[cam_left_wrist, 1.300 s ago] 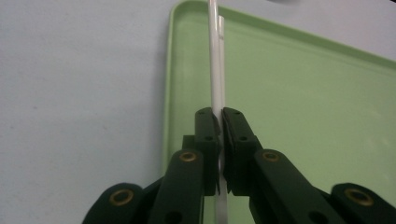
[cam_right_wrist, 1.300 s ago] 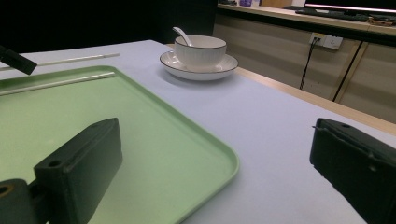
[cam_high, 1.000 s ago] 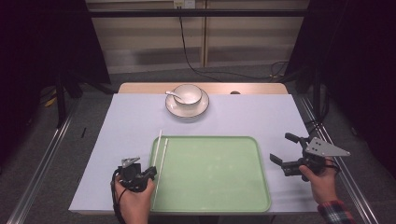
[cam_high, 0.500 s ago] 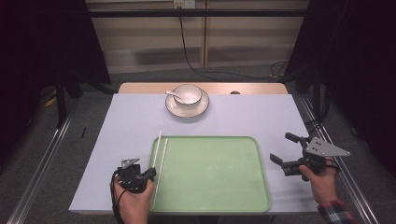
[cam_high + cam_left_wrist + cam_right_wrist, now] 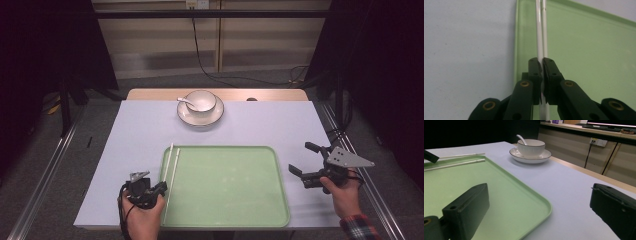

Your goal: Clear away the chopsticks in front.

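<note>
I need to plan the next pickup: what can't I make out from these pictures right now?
- Chopsticks: near ends hidden in the left hand-held gripper, left gripper view.
- Bowl: contents too small, high view; rim hides them in the right gripper view.
- Spoon: its scoop sits hidden inside the bowl.

The left gripper (image 5: pixel 161 188) sits low in the left hand (image 5: pixel 142 220), jaws closed tight. The right gripper (image 5: pixel 304 162), in the right hand (image 5: pixel 345 192), has its jaws spread wide apart.

Tray (image 5: pixel 225 200) middle bare; chopsticks (image 5: pixel 170 167) line left rim; bowl (image 5: pixel 200 101) far back, well apart.
</note>
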`<control>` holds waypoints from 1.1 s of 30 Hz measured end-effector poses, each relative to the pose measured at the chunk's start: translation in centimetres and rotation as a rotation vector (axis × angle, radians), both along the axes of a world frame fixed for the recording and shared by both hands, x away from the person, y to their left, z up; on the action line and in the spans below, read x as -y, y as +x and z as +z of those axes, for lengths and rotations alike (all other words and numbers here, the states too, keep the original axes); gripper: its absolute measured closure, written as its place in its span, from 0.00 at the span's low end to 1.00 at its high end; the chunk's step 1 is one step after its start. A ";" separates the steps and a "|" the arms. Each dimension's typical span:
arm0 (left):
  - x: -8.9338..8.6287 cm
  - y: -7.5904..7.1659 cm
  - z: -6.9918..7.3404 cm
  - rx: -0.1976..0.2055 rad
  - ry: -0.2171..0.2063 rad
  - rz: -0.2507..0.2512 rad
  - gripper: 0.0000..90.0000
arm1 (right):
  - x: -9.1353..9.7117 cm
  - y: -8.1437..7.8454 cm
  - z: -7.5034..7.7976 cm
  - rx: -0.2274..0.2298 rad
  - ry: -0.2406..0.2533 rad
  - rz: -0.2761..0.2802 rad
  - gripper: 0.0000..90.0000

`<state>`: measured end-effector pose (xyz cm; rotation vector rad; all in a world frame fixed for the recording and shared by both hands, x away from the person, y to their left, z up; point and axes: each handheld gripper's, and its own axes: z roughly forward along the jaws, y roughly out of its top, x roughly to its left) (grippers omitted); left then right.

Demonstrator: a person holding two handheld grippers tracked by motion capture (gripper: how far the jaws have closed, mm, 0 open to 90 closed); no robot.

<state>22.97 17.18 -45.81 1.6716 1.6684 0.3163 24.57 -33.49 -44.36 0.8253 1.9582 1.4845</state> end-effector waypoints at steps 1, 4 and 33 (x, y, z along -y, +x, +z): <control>0.0 0.0 0.0 -0.003 0.010 -0.003 0.95 | 0.0 0.0 0.0 -0.002 0.006 -0.004 0.02; 0.1 -0.1 -0.1 -0.011 0.001 0.002 0.95 | 0.0 0.0 0.0 -0.001 0.003 -0.003 0.02; 0.4 0.3 -0.9 -0.016 0.071 0.003 0.94 | 0.0 0.0 0.1 0.001 0.002 -0.003 0.02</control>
